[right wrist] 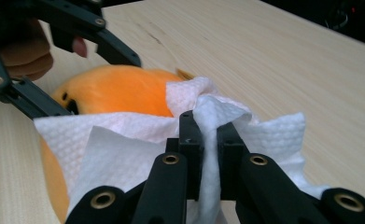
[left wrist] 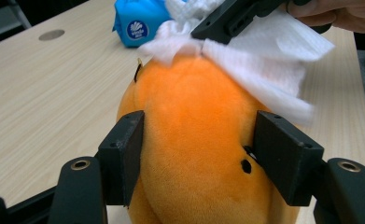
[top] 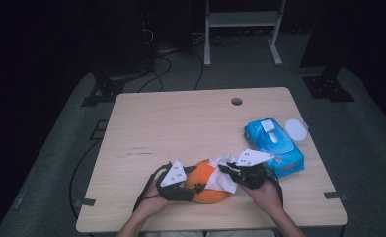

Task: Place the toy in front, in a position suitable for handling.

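Orange plush toy (left wrist: 194, 140) sits low centre on the desk (top: 180, 128), between the left claw (left wrist: 196, 154) pads, which press its sides. Right claw (right wrist: 209, 140) pinches a white tissue (right wrist: 124, 149) draped over the toy's top.

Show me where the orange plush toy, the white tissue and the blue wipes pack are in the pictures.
orange plush toy (left wrist: 194, 140): left gripper view, on the middle of its furry body.
white tissue (right wrist: 124, 140): right gripper view, on the flat sheet draped over the toy.
blue wipes pack (top: 274, 143): high view, on the top face of the pack.

Black claws (right wrist: 209, 135), brass screws, grey plates
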`<state>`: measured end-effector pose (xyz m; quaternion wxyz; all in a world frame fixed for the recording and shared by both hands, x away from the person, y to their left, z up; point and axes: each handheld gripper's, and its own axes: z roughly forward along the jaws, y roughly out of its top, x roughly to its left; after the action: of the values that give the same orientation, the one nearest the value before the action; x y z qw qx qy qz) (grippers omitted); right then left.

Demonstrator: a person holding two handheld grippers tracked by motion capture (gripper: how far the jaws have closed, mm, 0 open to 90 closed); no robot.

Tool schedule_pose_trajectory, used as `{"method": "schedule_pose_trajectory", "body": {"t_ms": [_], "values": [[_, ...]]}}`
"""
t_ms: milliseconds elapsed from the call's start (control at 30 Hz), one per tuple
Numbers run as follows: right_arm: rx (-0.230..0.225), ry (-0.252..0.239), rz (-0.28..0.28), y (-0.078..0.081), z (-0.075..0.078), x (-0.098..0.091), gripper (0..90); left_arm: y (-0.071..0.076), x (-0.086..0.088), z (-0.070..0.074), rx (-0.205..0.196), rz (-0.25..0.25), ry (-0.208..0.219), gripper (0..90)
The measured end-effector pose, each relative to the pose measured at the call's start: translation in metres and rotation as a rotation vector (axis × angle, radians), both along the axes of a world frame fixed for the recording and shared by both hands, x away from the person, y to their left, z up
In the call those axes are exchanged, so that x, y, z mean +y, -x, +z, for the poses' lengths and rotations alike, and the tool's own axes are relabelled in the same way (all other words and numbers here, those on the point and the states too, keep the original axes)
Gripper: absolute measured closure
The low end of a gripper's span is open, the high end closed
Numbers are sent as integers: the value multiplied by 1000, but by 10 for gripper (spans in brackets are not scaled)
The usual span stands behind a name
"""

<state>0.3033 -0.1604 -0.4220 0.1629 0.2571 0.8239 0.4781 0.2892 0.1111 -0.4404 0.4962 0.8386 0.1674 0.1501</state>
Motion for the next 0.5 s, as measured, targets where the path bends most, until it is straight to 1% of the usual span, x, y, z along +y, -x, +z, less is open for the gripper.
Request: {"method": "schedule_pose_trajectory", "body": {"t_ms": [33, 67, 133, 167, 233, 300, 333, 433, 467, 500], "values": [[12, -9, -6, 0, -1, -2, 836, -1, 1, -1, 1, 1, -2, 358], [10, -11, -8, 1, 0, -2, 836, -1, 2, -1, 1, 2, -6, 359], [-6, -8, 5, 7, 4, 4, 836, -2, 3, -2, 2, 14, -13, 359], [-31, -12, 68, 16, 8, 13, 836, -2, 5, -2, 11, 21, -9, 359], [-58, 28, 79, 20, 8, 19, 836, -3, 8, -3, 17, 21, -9, 359], [-55, 34, 77, 20, 8, 19, 836, -3, 9, -4, 22, 26, 2, 359], [-42, 30, 69, 17, 7, 16, 836, -3, 10, -4, 25, 30, 3, 360], [-13, 36, 11, 6, 1, 3, 836, -5, 11, -4, 34, 36, 8, 362], [8, 19, -1, 4, -1, -2, 836, -6, 11, -5, 38, 37, 16, 362], [13, 10, -4, 5, -1, -3, 836, -7, 12, -5, 40, 39, 13, 363]]}}
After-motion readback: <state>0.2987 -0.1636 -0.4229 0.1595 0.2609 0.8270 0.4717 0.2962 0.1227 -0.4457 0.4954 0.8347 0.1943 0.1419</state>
